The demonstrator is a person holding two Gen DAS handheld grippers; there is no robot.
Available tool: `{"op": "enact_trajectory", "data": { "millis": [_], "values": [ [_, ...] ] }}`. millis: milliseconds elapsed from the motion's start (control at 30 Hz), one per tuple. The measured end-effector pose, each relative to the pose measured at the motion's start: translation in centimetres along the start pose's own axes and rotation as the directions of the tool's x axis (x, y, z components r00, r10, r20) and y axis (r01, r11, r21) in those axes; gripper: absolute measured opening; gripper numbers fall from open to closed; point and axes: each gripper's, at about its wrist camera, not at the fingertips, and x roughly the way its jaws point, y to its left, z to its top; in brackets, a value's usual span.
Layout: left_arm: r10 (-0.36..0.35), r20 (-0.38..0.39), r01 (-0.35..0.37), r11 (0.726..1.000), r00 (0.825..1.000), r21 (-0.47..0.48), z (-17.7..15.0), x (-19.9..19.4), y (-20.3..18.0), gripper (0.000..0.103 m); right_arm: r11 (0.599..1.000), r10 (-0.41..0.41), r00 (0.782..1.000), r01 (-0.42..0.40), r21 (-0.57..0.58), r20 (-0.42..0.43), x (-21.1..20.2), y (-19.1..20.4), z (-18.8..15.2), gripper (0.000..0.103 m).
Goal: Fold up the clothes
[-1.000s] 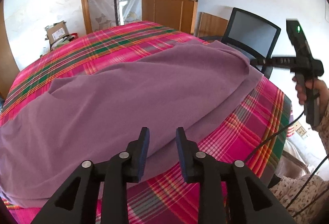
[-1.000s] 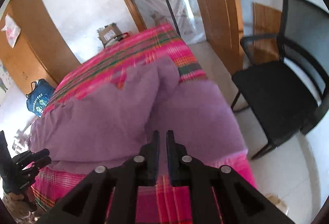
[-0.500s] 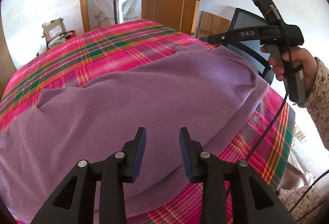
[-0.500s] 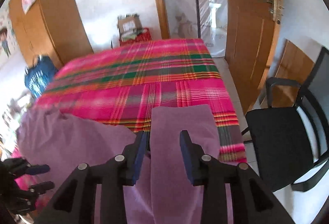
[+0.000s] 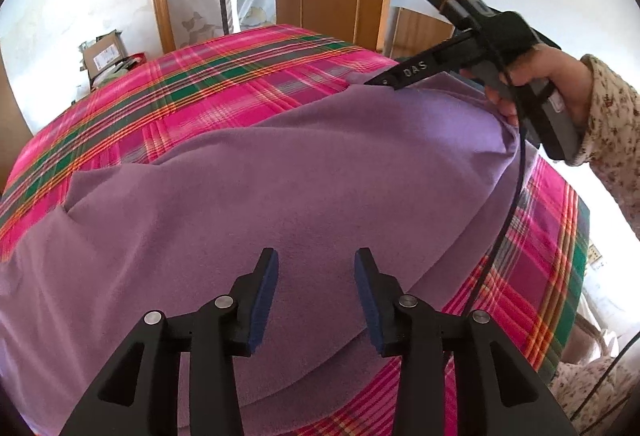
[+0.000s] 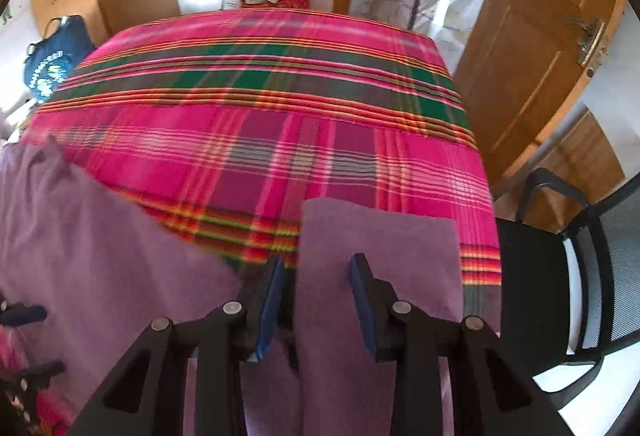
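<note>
In the left wrist view, the purple garment (image 5: 280,187) lies spread over the bed with the pink plaid cover (image 5: 224,83) and fills the middle of the picture, from the 9 o'clock edge up to the 2 o'clock area. The left tongs (image 5: 316,276) are at 6 o'clock, just above the cloth, with the two blue-padded fingers (image 5: 264,296) wide apart and nothing between them. Further right, at 2 o'clock, the right tongs (image 5: 380,81) point to the left and downward, and their tip is at the far edge of the garment; from this side I cannot tell if the tip touches the cloth. A hand (image 5: 536,83) in a flowered sleeve (image 5: 612,131) holds the handle, and a black cable (image 5: 508,220) hangs from it across the cloth. In the right wrist view, the right tongs (image 6: 318,284) are also open, and a folded flap of the garment (image 6: 376,236) lies under and between the fingers, not pinched. A black chair (image 6: 560,256) stands at 3 o'clock beside the bed.
</note>
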Motion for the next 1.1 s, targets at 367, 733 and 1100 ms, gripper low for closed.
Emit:
{"op": "enact_trajectory", "data": {
  "millis": [367,733,1100],
  "values": [
    [-0.003,-0.009,0.003,1.0,1.0,-0.017,0.2,0.7,0.4,0.041,0.999,0.0,0.999,0.001,0.036,-0.043,1.4,-0.6,0.4,0.027],
    [-0.001,-0.01,0.001,1.0,1.0,-0.026,0.5,0.6,0.3,0.041,0.992,0.012,0.998,-0.018,0.122,0.055,-1.4,-3.3,0.0,0.005],
    [-0.032,-0.007,0.032,0.999,0.999,0.008,0.9,0.5,-1.3,0.041,0.957,-0.014,0.97,-0.058,0.283,0.244,-9.2,-8.7,-4.1,0.005]
  ]
}}
